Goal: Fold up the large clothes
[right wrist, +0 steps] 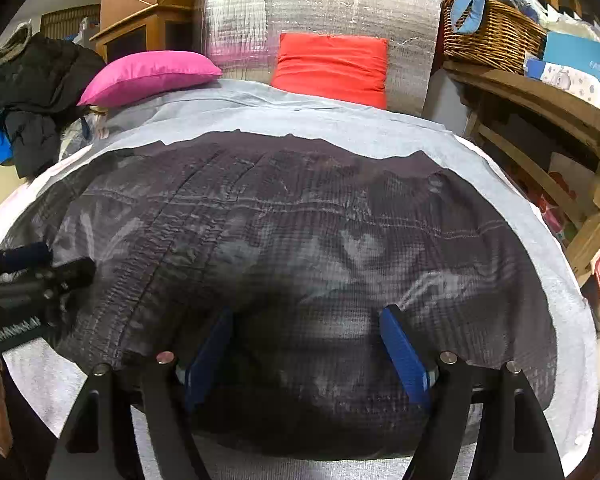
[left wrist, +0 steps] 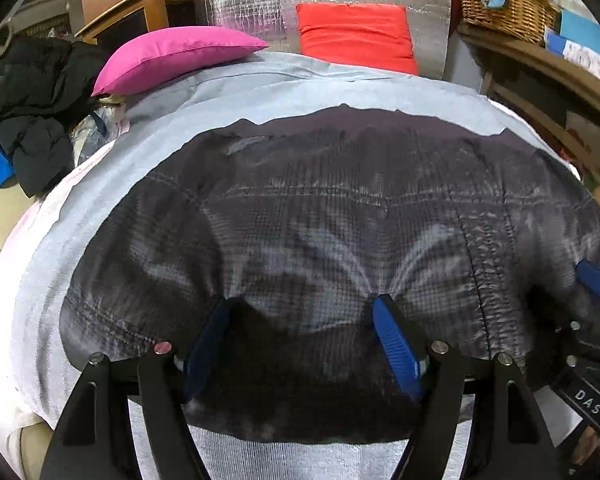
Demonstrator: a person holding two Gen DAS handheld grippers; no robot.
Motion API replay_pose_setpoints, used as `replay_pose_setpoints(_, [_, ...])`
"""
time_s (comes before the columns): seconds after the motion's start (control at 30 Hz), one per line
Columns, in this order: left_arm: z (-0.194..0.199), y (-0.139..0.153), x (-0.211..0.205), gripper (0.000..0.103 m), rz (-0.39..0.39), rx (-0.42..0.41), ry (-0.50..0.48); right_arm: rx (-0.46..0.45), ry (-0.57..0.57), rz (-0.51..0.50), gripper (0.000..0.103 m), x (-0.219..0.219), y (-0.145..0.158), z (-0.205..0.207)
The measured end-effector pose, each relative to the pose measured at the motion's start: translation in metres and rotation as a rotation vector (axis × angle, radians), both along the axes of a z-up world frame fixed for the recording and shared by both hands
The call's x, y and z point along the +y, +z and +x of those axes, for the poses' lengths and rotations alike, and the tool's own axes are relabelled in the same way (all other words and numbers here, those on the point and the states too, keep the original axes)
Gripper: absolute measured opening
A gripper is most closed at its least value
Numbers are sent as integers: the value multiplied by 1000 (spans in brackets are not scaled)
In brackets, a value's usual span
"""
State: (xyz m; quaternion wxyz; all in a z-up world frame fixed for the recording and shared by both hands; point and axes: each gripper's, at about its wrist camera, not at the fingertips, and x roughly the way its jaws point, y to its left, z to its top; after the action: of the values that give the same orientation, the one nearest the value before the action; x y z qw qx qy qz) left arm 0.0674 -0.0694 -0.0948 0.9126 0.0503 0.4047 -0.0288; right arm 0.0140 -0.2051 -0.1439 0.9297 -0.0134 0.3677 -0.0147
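Both tools are working the near edge of the bed. Left gripper (left wrist: 300, 344) and right gripper (right wrist: 306, 354) are each standing wide open, blue pads straddling the near hem, gripping nothing. Dark grey checked quilted garment (left wrist: 320, 216) is lying spread flat on the pale blue bedsheet (left wrist: 148, 152), shiny and puckered along its seams. Judged: fold not yet started; next, pinching the hem and carrying it toward the pink cushion (left wrist: 172, 56).
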Motion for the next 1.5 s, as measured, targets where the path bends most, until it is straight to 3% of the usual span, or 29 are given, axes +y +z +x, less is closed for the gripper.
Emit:
replay_pose_setpoints(0.1, [-3, -3, -3, 77, 32, -20, -16, -14, -1, -23, 80, 3, -6, -2])
replay_pose_setpoints(0.2, [-5, 12, 11, 77, -31, -16, -23, -3, 11, 12, 80, -4, 4, -4])
replay_pose_setpoints(0.33, [-17, 32, 55, 77, -68, -112, 99, -80, -97, 70, 80, -44, 30, -26])
replay_pose_setpoints(0.43, [-10, 17, 82, 77, -74, -46, 182, -51, -197, 136, 80, -84, 25, -34])
replay_pose_setpoints(0.53, [-8, 4, 90, 79, -60, -20, 193, 47, -239, 191, 81, -109, 1, -29])
replay_pose_setpoints(0.8, [-21, 22, 100, 79, -99, -56, 251, -35, -235, 220, 84, -110, 21, -41])
replay_pose_setpoints(0.93, [-15, 2, 113, 84, -121, 27, 265, 37, -233, 227, 87, -112, -3, -33])
replay_pose_setpoints(1.5, [-14, 1, 117, 85, -123, 25, 262, 41, -234, 241, 91, -117, -6, -34])
